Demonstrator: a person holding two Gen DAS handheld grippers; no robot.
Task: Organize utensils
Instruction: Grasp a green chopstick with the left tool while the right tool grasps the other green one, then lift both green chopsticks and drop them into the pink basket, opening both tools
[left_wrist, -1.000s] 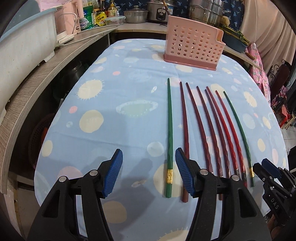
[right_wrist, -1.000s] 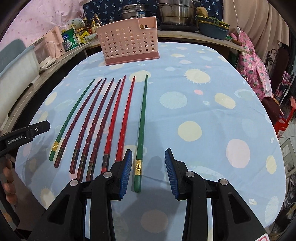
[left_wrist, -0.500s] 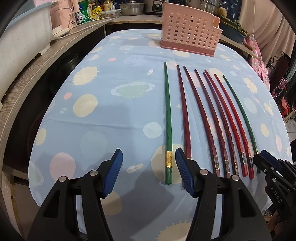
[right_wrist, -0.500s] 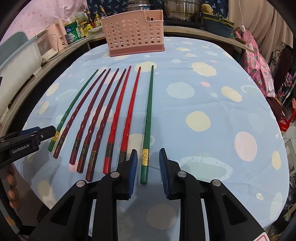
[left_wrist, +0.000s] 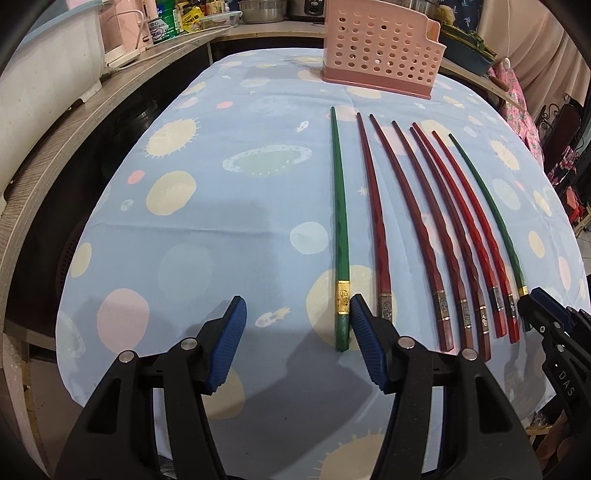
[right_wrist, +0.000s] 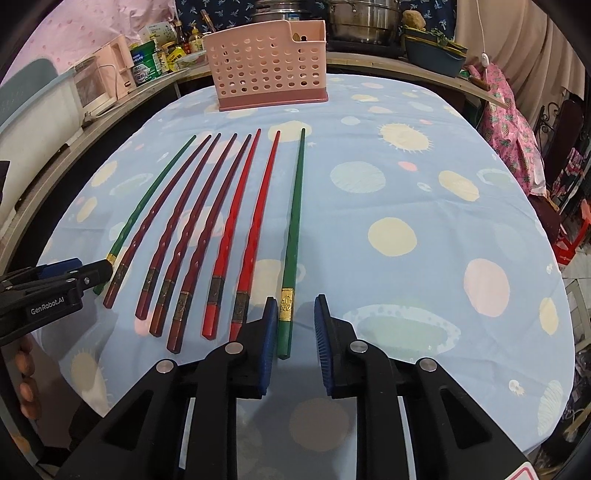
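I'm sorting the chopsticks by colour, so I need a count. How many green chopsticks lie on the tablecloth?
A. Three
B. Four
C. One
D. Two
D: one green chopstick lies at the right end of the row, between the right gripper's open jaws, and another green chopstick lies at the left end; the six between them are red or dark red.
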